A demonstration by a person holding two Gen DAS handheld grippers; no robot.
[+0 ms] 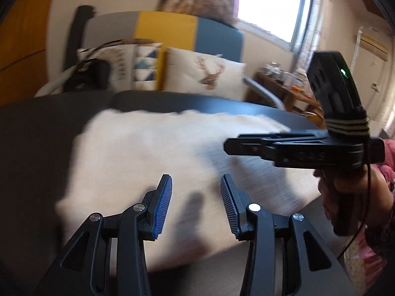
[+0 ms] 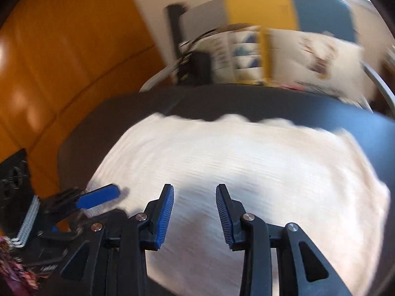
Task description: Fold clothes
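Observation:
A white garment (image 1: 158, 155) lies spread flat on a dark table (image 1: 37, 148); it also fills the middle of the right wrist view (image 2: 246, 162). My left gripper (image 1: 196, 187) is open and empty, held above the garment's near edge. My right gripper (image 2: 195, 194) is open and empty, above the garment's near part. The right gripper shows from the side in the left wrist view (image 1: 229, 145), hovering over the garment's right part. The left gripper's blue fingertip (image 2: 98, 198) shows at the garment's left edge in the right wrist view. Both views are motion-blurred.
Behind the table (image 2: 321, 120) stands a chair with a grey, yellow and blue back (image 1: 167, 32) holding patterned cushions (image 1: 205, 71) and a black bag (image 1: 86, 74). An orange wooden wall (image 2: 61, 61) is to the left. A cluttered side table (image 1: 279, 83) is at the right.

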